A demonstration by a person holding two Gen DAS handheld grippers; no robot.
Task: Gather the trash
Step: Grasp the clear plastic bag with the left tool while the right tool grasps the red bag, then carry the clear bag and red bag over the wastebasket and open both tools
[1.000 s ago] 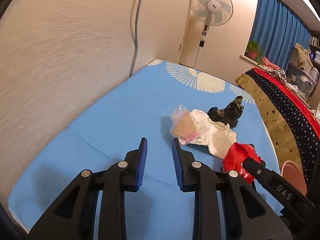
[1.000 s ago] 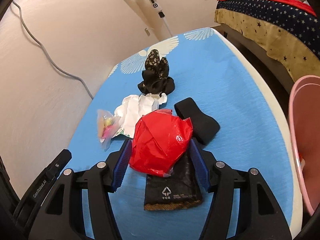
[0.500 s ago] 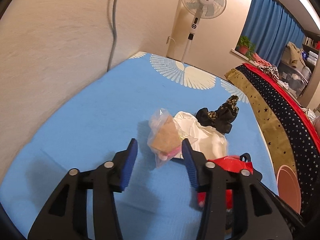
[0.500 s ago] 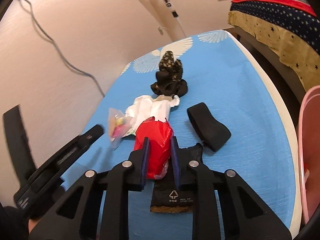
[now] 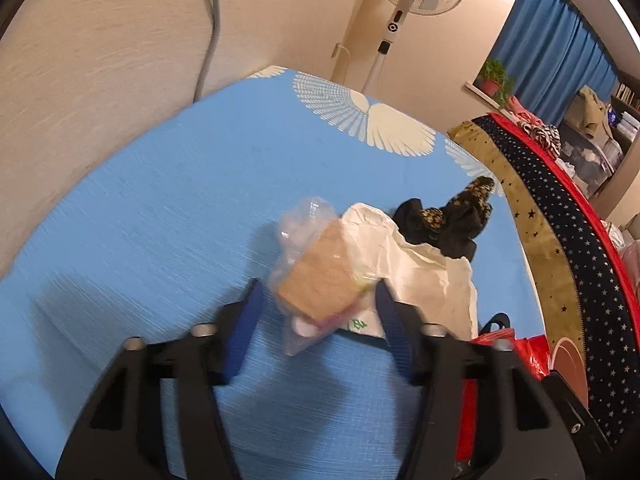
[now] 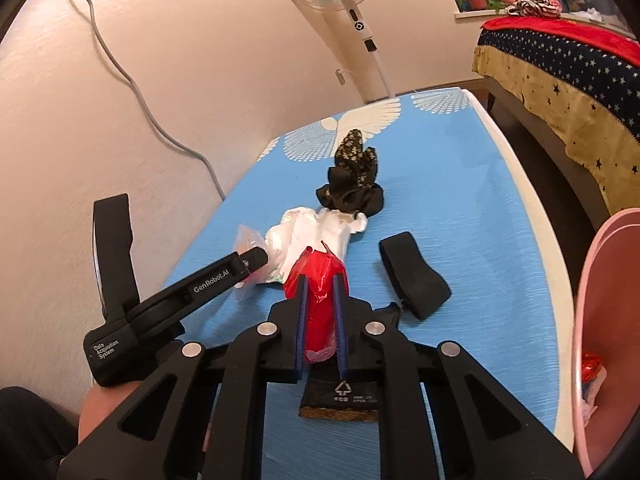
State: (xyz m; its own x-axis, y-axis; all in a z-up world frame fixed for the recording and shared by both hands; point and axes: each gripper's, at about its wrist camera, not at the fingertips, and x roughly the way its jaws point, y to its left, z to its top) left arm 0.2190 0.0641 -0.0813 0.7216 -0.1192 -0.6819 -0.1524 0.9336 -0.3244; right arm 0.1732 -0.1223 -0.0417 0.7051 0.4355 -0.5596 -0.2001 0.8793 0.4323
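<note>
The blue mat (image 6: 460,208) with white wing prints is carrying all the loose trash, and the pink bin (image 6: 600,320) is standing just beside its right edge with scraps inside. On the mat, a white crumpled wrapper (image 5: 424,268) is lying in the middle, touching a black patterned wrapper (image 6: 354,184) beyond it. A black band (image 6: 414,274) is lying apart to the right, and a flat black pouch (image 6: 340,398) is lying under your right fingers. You are holding the right gripper (image 6: 320,320) with its fingers clamped on a red plastic wrapper (image 6: 320,284). You are holding the left gripper (image 5: 316,320) with its fingers spread wide on either side of a clear plastic bag (image 5: 316,276) with a tan card inside; whether they are touching it cannot be told.
</note>
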